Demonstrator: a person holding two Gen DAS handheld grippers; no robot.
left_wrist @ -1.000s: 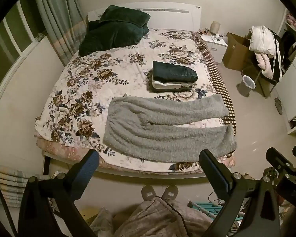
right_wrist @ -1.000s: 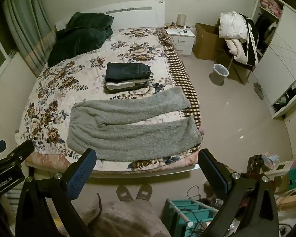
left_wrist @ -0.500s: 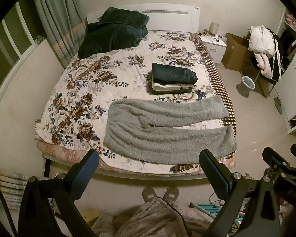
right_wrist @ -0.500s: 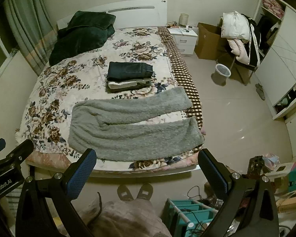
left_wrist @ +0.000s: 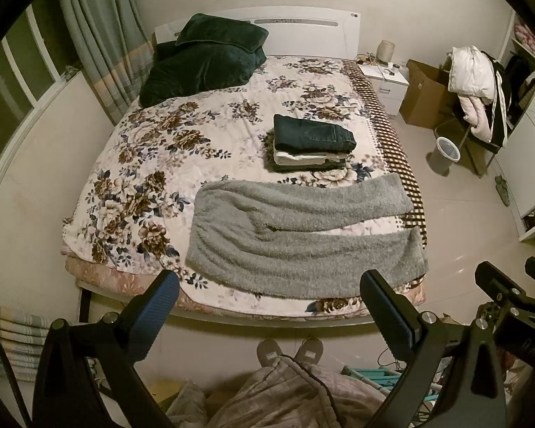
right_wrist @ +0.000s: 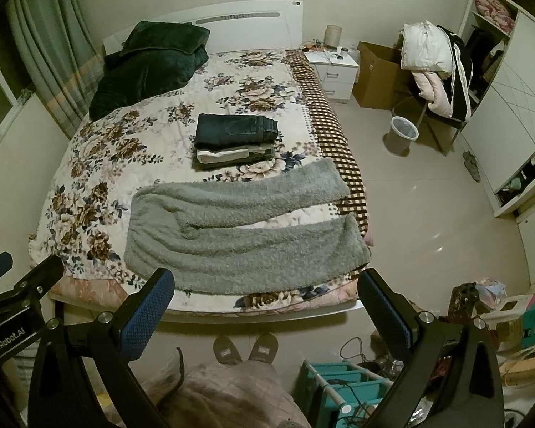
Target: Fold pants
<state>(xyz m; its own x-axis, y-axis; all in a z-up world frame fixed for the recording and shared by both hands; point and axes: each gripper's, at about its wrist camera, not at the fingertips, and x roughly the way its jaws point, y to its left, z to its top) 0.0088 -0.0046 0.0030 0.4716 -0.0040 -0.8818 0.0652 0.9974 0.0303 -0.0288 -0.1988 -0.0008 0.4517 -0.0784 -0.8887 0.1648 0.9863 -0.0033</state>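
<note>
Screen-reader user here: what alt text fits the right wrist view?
Fuzzy grey pants lie spread flat, legs apart, on a floral-quilted bed beside a stack of folded clothes. The open right gripper hovers above the bed's foot, holding nothing.

Layout: bed with pants, stack, and surrounding room items

The pants [left_wrist: 303, 235] lie flat across the near end of the bed [left_wrist: 153, 164], waist to the left, both legs running right to the bed's right edge. Behind them, on the bed, sits a stack of folded clothes [left_wrist: 312, 142]. A pillow pile [left_wrist: 203, 60] rests at the far left, against the headboard. A nightstand [right_wrist: 333, 71] stands right of the headboard, with a cardboard box [right_wrist: 378, 71] further right and a bin [right_wrist: 403, 135] on the floor before it. Both claws, left claw [left_wrist: 267, 306] and right claw [right_wrist: 265, 303], hang before the bed's near edge, apart from the pants.
</note>
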